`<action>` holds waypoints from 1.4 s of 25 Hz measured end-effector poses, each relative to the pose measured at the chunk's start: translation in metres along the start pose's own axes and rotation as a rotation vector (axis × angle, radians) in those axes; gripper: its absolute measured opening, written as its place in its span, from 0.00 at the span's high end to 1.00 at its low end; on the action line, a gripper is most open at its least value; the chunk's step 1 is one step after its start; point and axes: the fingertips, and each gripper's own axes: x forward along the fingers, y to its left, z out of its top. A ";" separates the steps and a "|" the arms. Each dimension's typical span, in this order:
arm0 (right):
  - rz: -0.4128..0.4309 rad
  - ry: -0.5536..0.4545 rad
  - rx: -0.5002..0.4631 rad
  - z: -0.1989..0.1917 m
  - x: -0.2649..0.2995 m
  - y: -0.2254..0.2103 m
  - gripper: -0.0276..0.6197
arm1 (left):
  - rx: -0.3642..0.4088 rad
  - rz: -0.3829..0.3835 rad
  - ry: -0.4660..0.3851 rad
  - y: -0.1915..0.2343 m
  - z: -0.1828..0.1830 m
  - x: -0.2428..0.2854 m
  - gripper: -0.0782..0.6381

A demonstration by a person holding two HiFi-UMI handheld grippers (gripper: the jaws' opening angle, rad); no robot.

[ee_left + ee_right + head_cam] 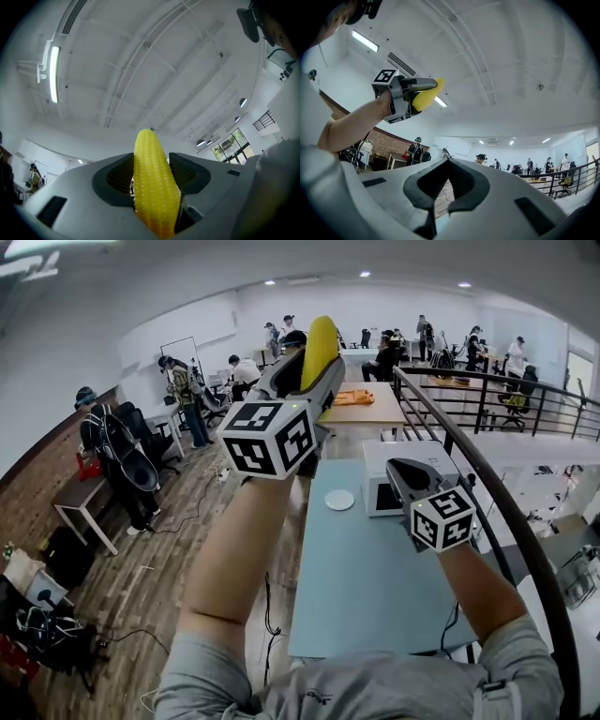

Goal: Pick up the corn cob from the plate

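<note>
Yellow corn is clamped in the left claw, held high above the plate on the tabletop, the right claw is clenched empty, and a steady squeeze is advised against slipping.

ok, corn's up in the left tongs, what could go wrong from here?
1. The yellow corn cob tapers and its tip sticks out past the left tongs, so it could slide or pivot in the grip.
2. It is held high above the light blue table and wooden floor; if dropped it may bounce away.
</note>
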 end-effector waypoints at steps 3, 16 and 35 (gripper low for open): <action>0.014 -0.004 -0.005 0.015 -0.037 -0.006 0.93 | 0.023 -0.006 0.001 -0.036 0.018 -0.007 0.54; 0.014 -0.019 0.016 0.022 -0.099 0.005 0.93 | 0.038 -0.126 0.073 -0.114 0.000 -0.035 0.54; -0.011 0.134 0.163 -0.080 -0.042 0.082 0.93 | -0.166 -0.306 0.282 -0.058 -0.165 -0.155 0.54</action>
